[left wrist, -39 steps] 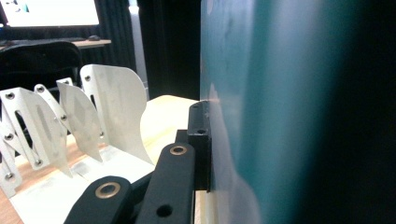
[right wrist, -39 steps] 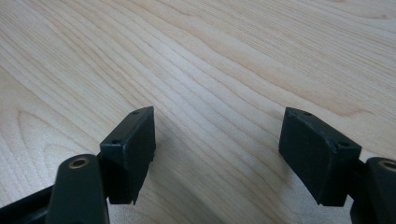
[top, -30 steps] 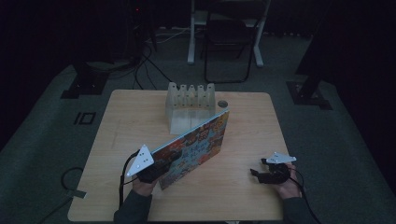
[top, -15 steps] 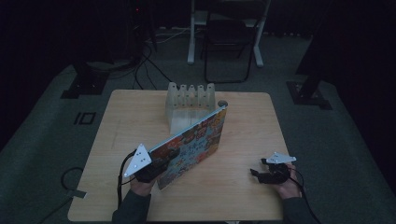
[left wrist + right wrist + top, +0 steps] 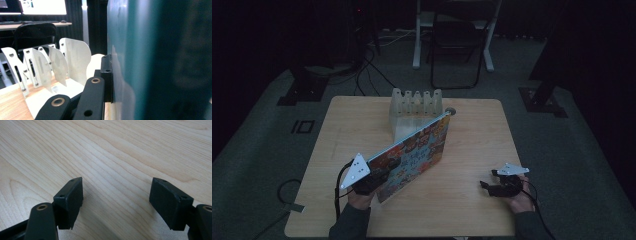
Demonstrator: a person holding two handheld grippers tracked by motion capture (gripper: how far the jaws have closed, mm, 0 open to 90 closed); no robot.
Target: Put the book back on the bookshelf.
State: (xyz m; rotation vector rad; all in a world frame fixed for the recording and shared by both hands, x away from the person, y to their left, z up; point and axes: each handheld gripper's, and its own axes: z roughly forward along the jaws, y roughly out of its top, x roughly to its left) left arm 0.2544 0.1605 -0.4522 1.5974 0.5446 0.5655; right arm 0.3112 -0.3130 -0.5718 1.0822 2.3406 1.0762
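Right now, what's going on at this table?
A person's left tool is shut on the near edge of a colourful picture book, holding it tilted, with its far corner up by the white slotted rack. The right tool rests open and empty on the wooden table, off to the side.

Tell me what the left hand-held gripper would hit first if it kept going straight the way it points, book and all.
Probably the white slotted rack. The left hand-held gripper, shut on the book, points toward its dividers, and the book's far corner already reaches the rack in the high view. Depth is uncertain.
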